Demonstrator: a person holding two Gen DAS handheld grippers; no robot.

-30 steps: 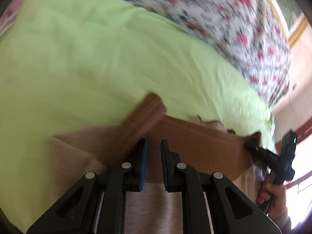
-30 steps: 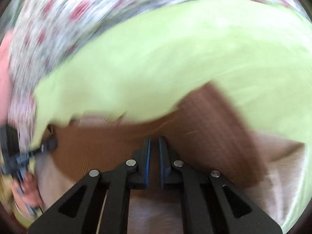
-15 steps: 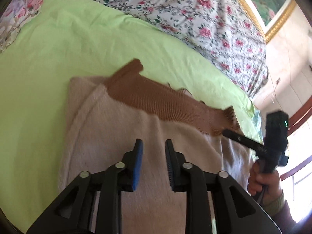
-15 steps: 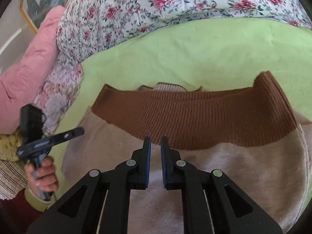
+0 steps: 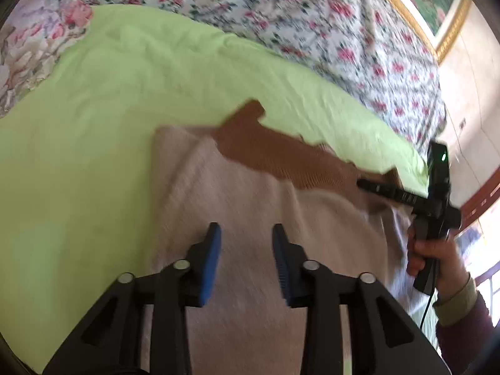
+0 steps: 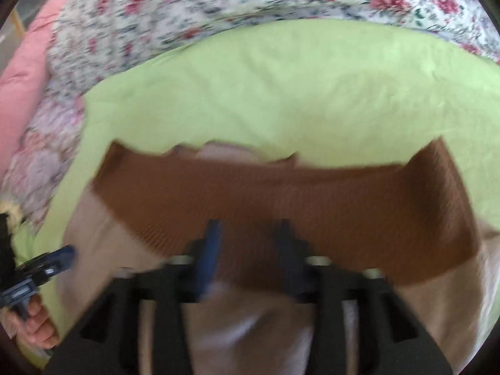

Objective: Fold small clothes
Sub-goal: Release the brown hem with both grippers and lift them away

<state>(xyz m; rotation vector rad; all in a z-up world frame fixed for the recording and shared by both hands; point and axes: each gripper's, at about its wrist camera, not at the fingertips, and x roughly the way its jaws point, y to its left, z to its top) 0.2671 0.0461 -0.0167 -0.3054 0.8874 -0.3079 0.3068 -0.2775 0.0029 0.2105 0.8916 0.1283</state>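
A small beige knit sweater [image 5: 237, 206] with a brown ribbed band [image 5: 281, 156] lies folded on a light green sheet [image 5: 125, 93]. My left gripper [image 5: 246, 234] is open and empty, held above the beige part. My right gripper [image 6: 248, 234] is open and empty over the brown band [image 6: 312, 193], with beige knit [image 6: 103, 228] below it. The right gripper also shows in the left wrist view [image 5: 362, 183], at the band's right end. The left gripper shows in the right wrist view [image 6: 67, 254], at the sweater's left side.
The green sheet [image 6: 281, 93] covers a bed with a floral quilt [image 5: 312, 25] behind it. A pink pillow [image 6: 22, 78] lies at the far left. A framed picture [image 5: 437, 6] hangs on the wall at upper right.
Both grippers let go of the sweater, pulled back from it and opened. The brown band now lies flat across the beige body.
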